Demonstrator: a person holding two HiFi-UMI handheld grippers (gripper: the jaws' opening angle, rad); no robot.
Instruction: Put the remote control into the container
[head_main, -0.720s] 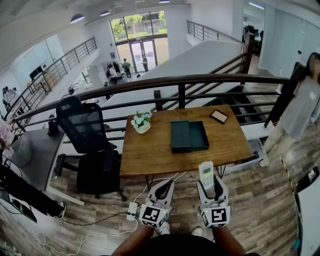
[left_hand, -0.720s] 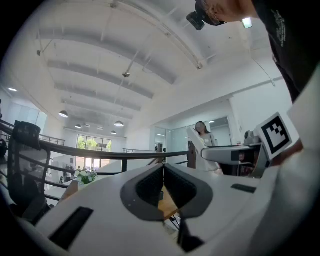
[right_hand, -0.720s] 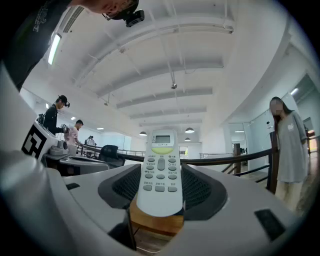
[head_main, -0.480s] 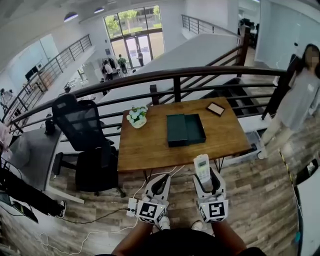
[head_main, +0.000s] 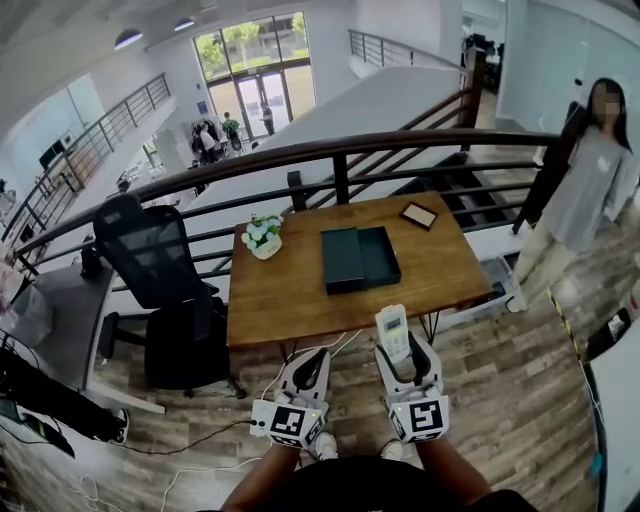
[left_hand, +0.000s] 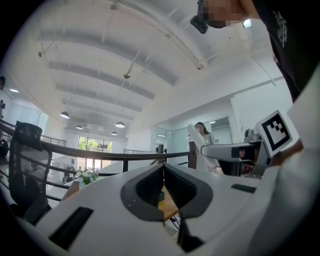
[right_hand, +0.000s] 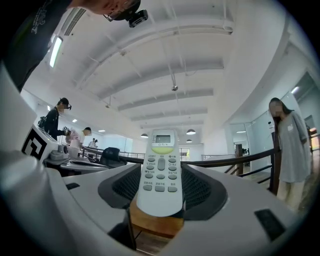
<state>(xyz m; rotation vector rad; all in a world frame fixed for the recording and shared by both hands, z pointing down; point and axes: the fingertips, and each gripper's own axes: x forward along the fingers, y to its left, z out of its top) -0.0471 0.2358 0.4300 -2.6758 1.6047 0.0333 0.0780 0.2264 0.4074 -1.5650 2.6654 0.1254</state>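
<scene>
A white remote control (head_main: 392, 331) (right_hand: 160, 170) with grey buttons and a small screen sticks out level from my right gripper (head_main: 404, 362), whose jaws are shut on its lower half. My left gripper (head_main: 309, 374) (left_hand: 163, 186) hangs beside it to the left, jaws shut with nothing between them. Both are held in front of the near edge of a wooden table (head_main: 290, 300). On the table's middle lies the container (head_main: 360, 258), a dark green flat box lying open, well ahead of both grippers.
A small pot of white flowers (head_main: 262, 235) stands at the table's back left and a small dark-framed tablet (head_main: 418, 215) at its back right. A black office chair (head_main: 160, 285) is left of the table. A railing (head_main: 330, 150) runs behind it. A person (head_main: 590, 190) stands at right.
The table and box have slid left and slightly lower in the head view as the view shifted. Both grippers keep their pose, the remote still in the right one.
</scene>
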